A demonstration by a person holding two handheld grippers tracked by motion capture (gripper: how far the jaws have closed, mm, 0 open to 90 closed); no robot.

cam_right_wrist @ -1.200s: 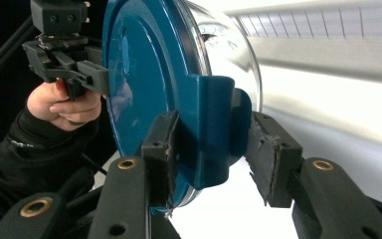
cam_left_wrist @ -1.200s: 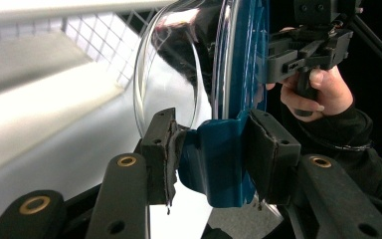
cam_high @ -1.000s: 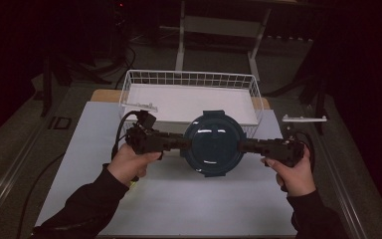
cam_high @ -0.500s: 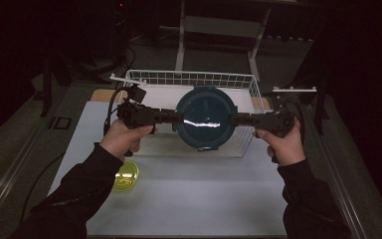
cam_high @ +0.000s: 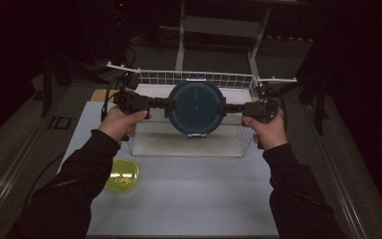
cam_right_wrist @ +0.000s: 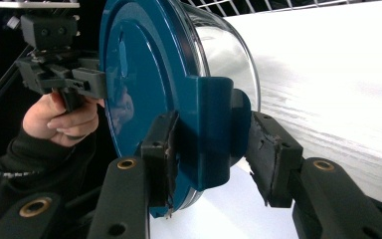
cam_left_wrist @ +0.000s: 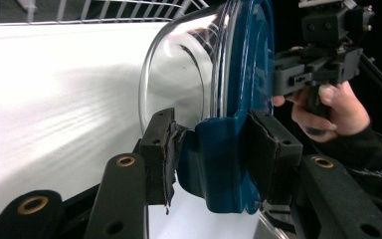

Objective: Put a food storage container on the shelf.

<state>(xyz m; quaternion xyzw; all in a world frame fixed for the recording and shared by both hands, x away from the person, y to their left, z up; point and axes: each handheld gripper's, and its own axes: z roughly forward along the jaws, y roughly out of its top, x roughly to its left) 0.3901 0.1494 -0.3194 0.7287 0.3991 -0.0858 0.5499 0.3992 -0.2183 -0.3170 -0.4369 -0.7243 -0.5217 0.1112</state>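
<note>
The left gripper (cam_high: pixel 169 103) and the right gripper (cam_high: pixel 224 109) each pinched a side clip of the round glass bowl with the blue lid (cam_high: pixel 195 107). The bowl hung tipped on its edge above the wire basket (cam_high: pixel 238 79) at the tabletop's far edge. A yellow dish (cam_high: pixel 122 175) lay near the left edge.

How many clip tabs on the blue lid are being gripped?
2: the left gripper clamps one tab, the right gripper the opposite tab. Others may be hidden on the lid.
</note>
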